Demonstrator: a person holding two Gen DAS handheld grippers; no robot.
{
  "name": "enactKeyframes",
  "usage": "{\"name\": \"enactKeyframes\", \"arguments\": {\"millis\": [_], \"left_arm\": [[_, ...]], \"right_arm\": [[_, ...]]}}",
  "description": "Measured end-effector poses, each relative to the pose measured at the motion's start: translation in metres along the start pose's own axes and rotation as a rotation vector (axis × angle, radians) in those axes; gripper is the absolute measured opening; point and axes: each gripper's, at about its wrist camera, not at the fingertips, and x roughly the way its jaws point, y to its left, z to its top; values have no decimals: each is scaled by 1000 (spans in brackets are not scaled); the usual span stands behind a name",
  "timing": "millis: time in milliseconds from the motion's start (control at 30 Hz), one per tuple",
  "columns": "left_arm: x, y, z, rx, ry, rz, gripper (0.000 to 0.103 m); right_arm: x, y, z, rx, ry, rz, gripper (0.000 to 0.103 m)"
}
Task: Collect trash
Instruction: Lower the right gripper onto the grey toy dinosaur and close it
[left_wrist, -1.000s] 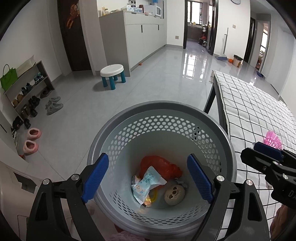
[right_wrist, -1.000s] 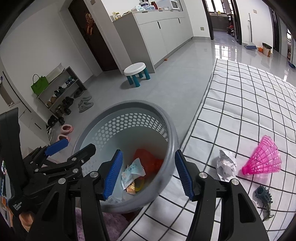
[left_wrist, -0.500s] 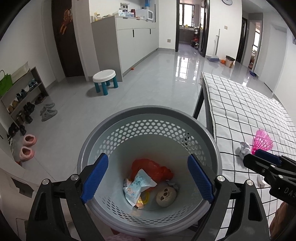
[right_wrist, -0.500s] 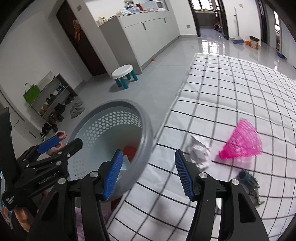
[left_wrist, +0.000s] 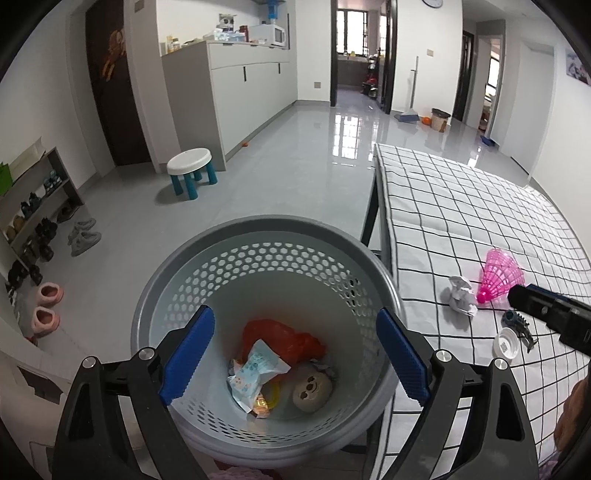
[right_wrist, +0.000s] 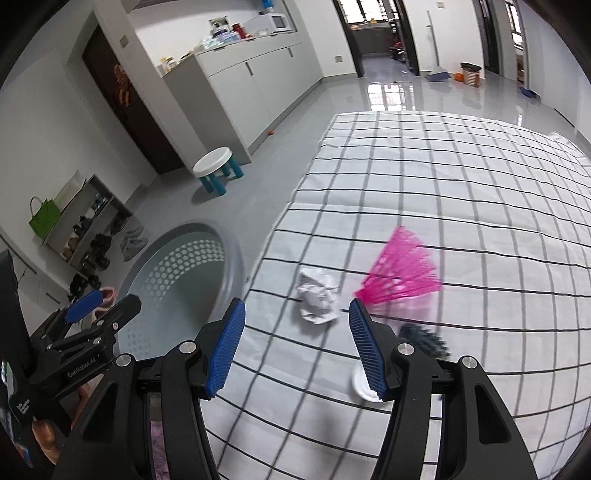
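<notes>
My left gripper (left_wrist: 294, 314) is open above the grey perforated basket (left_wrist: 266, 236), with nothing between its pads. In the basket lie an orange bag (left_wrist: 280, 336), a snack wrapper (left_wrist: 258, 369) and a round beige toy face (left_wrist: 312, 387). My right gripper (right_wrist: 296, 304) is open over the checked bed cover (right_wrist: 443, 177). A crumpled white paper (right_wrist: 317, 295) lies just beyond its fingertips, apart from them. Beside the paper sit a pink shuttlecock (right_wrist: 402, 273), a dark toothed toy (right_wrist: 424, 338) and a white cap (right_wrist: 364, 386). The left wrist view also shows the paper (left_wrist: 460, 301).
The basket (right_wrist: 236, 266) stands on the floor against the bed's left edge. A white stool with blue legs (left_wrist: 190, 168), a shoe rack (left_wrist: 33, 206) and loose shoes (left_wrist: 83, 236) are on the grey floor to the left. Grey cabinets (left_wrist: 243, 88) line the far wall.
My right gripper swung right, from over the basket rim to over the bed cover, and the paper now sits ahead of its fingers. The left gripper drew back slightly from the basket.
</notes>
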Motion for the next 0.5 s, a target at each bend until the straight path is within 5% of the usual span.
{"name": "enactKeyframes", "arguments": {"millis": [500], "left_arm": [[-5,-31,-8,59,-10,-57,89]], "right_arm": [[-22,-51,-10,25,13,-129,56]]}}
